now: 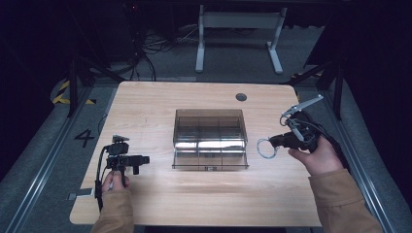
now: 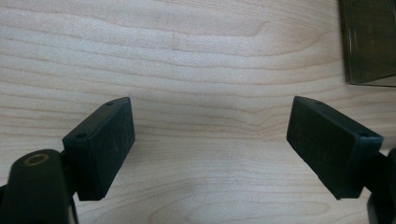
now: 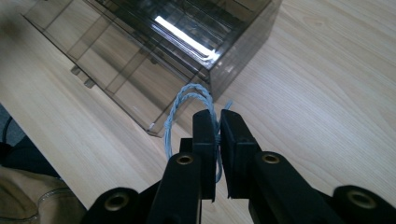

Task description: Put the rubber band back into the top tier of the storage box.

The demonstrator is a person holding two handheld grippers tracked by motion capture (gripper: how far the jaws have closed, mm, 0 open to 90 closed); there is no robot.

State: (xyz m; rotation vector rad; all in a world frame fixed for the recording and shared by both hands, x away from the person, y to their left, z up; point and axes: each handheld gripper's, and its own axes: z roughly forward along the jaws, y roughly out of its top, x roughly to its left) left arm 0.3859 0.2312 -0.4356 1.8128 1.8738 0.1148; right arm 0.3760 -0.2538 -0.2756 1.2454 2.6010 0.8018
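While one right gripper [image 3: 217, 135] pinches one cord loop [image 3: 187, 105], one box [image 1: 210, 138] stands.

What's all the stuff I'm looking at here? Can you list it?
Table: one, light wood, centre of the room.
Box: one, smoky clear plastic with compartments, mid-table, its drawer pulled out toward the person.
Cord loop: one, pale blue twisted, hanging from the right gripper, right of the box.
Desk frame: one, white, on the floor beyond the table.
Left gripper: one, black, jaws open, near the table's left edge.
Right gripper: one, black, shut on the cord loop.
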